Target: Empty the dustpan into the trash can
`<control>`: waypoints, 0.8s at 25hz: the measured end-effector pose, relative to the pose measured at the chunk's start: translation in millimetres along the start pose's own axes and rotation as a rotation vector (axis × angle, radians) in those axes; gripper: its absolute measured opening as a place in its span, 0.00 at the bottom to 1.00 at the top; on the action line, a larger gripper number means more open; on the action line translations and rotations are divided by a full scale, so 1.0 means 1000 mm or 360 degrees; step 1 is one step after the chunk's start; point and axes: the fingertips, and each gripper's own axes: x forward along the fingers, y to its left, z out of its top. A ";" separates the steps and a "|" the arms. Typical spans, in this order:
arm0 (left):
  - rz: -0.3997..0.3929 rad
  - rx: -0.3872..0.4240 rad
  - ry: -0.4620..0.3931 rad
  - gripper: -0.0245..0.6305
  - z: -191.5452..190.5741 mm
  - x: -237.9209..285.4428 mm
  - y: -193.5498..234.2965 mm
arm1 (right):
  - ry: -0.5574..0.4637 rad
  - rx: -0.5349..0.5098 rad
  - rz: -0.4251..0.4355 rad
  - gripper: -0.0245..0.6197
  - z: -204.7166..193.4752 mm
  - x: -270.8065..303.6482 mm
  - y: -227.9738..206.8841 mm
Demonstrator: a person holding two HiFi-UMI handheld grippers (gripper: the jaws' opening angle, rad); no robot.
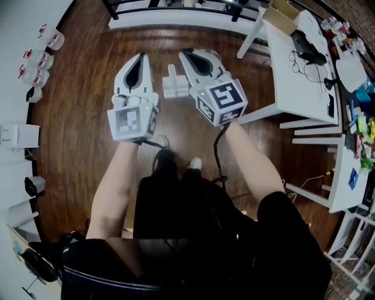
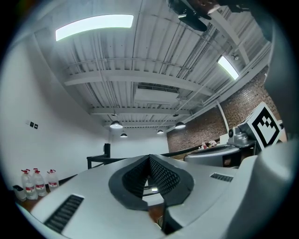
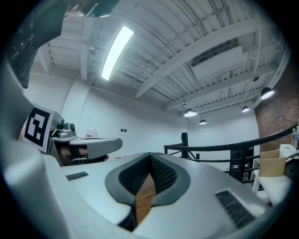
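Both grippers are held side by side over the wooden floor, pointing away from me. My left gripper point(image 1: 139, 58) is shut with nothing between its jaws, and its black pads point(image 2: 161, 175) meet. My right gripper point(image 1: 186, 54) is shut and empty too, its pads point(image 3: 161, 175) closed together. A small white object point(image 1: 174, 85) stands on the floor between and just beyond the two grippers; I cannot tell what it is. No trash can shows in any view. From the left gripper view the right gripper point(image 2: 219, 151) appears alongside, and the right gripper view shows the left gripper point(image 3: 88, 147).
White tables point(image 1: 293, 64) with cables and a cardboard box point(image 1: 281, 14) stand at the right. Spray bottles point(image 1: 41, 58) line a white shelf at the left. A black railing point(image 3: 210, 149) runs across the far side. My shoes point(image 1: 162, 142) are just below the grippers.
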 end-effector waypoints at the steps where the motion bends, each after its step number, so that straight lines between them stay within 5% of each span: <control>1: -0.0003 0.0001 0.0008 0.04 0.002 -0.004 -0.006 | 0.0007 -0.0005 0.0012 0.05 0.001 -0.006 0.002; 20: -0.0075 -0.0108 0.0141 0.04 0.015 -0.041 0.011 | 0.0120 0.0055 0.0004 0.05 -0.001 -0.007 0.050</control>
